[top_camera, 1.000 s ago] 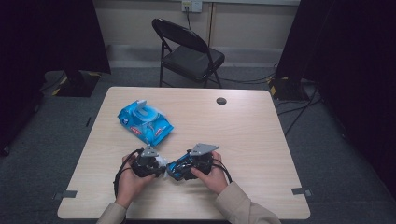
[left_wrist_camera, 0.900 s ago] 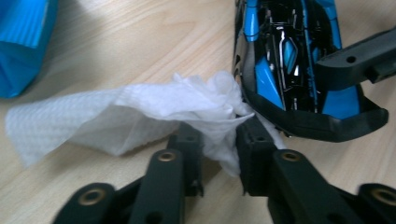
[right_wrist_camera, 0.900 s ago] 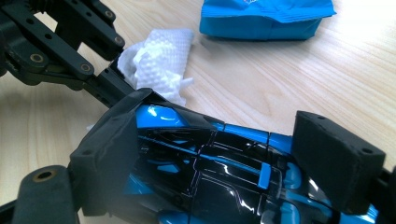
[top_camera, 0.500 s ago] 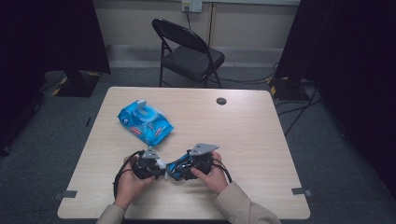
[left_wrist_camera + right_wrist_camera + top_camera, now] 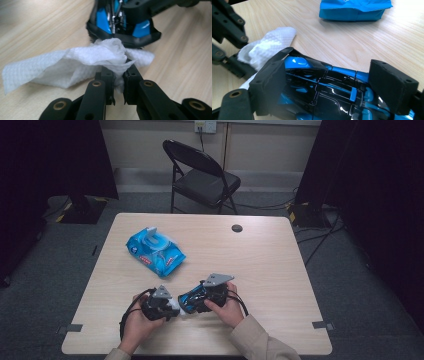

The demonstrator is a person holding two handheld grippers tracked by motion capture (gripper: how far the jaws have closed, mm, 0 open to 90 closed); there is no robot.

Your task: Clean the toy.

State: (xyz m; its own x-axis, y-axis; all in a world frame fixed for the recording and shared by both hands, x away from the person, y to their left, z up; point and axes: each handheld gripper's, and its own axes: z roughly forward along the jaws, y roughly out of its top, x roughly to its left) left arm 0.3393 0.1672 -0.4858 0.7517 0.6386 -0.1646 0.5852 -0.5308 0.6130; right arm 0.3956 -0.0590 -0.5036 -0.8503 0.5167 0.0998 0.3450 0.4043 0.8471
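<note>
- On the near half of the pale wood table [image 5: 280, 270], close to the person's edge, the two grippers meet tip to tip; everything below is placed from this table.
- The right gripper [image 5: 200, 301] is clamped across a blue and black toy car [image 5: 322, 87], its pads pressing on the car's two sides just above the tabletop.
- The left gripper [image 5: 172, 306] is pinched on a crumpled white wipe [image 5: 75, 62]. Its jaws have just been closing, with the wipe between them, and the cloth is now squeezed in a narrow gap.
- The wipe touches the end of the toy car, and its loose part trails down onto the tabletop beside the car.
- A blue pack of wipes [image 5: 156, 251] lies flat on the far left part of the table, well apart from the grippers, its white lid flap standing up.
- A small dark round cap [image 5: 237, 228] sits in the tabletop near the far edge, about midway along it.
- Beyond the table's far edge stands a black folding chair [image 5: 202, 177] on grey carpet [image 5: 350, 285], before a light wall with a socket.
- Dark curtains hang to the left and right of the table, and cables run over the carpet off its far right corner.
- The tabletop is plain wood grain, with grey brackets showing at its near corners.
</note>
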